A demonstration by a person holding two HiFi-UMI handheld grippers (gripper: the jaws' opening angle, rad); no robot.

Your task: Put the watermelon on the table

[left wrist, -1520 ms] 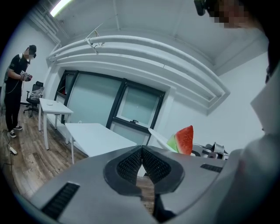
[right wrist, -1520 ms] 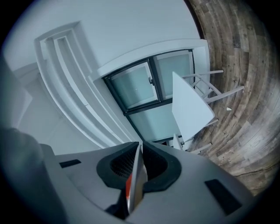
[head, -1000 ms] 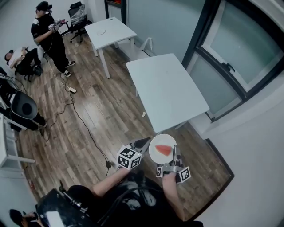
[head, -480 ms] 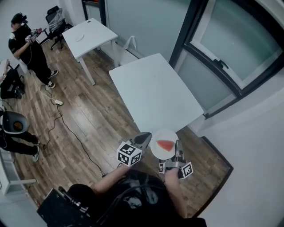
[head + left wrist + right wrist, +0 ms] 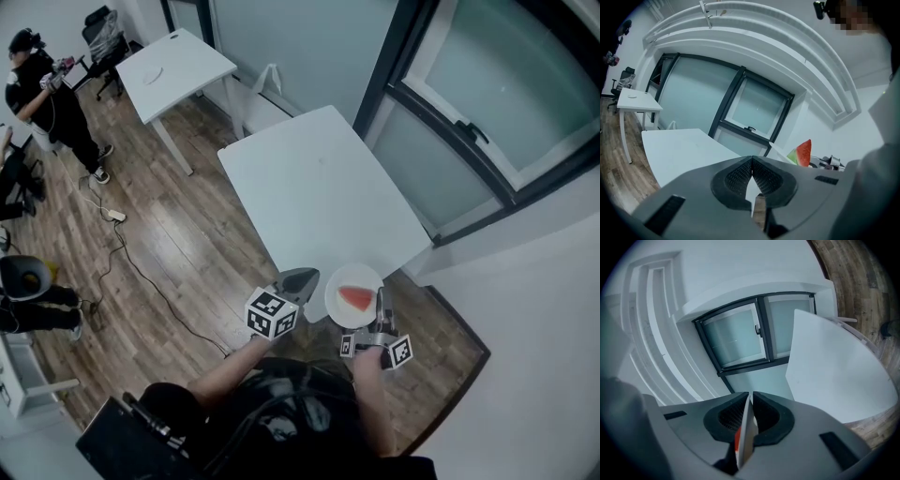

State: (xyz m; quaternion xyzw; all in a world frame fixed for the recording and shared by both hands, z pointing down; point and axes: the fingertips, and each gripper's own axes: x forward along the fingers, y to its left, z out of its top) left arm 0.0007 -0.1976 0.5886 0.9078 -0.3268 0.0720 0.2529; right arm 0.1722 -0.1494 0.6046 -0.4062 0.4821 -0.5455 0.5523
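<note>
A red watermelon slice [image 5: 354,298] lies on a round white plate [image 5: 339,284], and my right gripper [image 5: 378,304] is shut on the plate's right rim. In the right gripper view the plate's edge [image 5: 746,430] stands between the shut jaws of the right gripper [image 5: 751,397]. The plate hangs over the near corner of the white table [image 5: 319,192]. My left gripper [image 5: 300,278] is shut and empty, just left of the plate. In the left gripper view the left gripper [image 5: 752,165] points over the table [image 5: 679,150], with the watermelon slice [image 5: 802,153] at the right.
A second white table [image 5: 178,61] stands at the back left, with a person [image 5: 42,89] and an office chair [image 5: 101,28] beyond it. Cables [image 5: 141,262] run across the wooden floor. A dark-framed window [image 5: 478,112] and a white wall bound the right side.
Both grippers and the plate have moved forward to the white table; the plate now overlaps its near corner. Both grips are unchanged.
</note>
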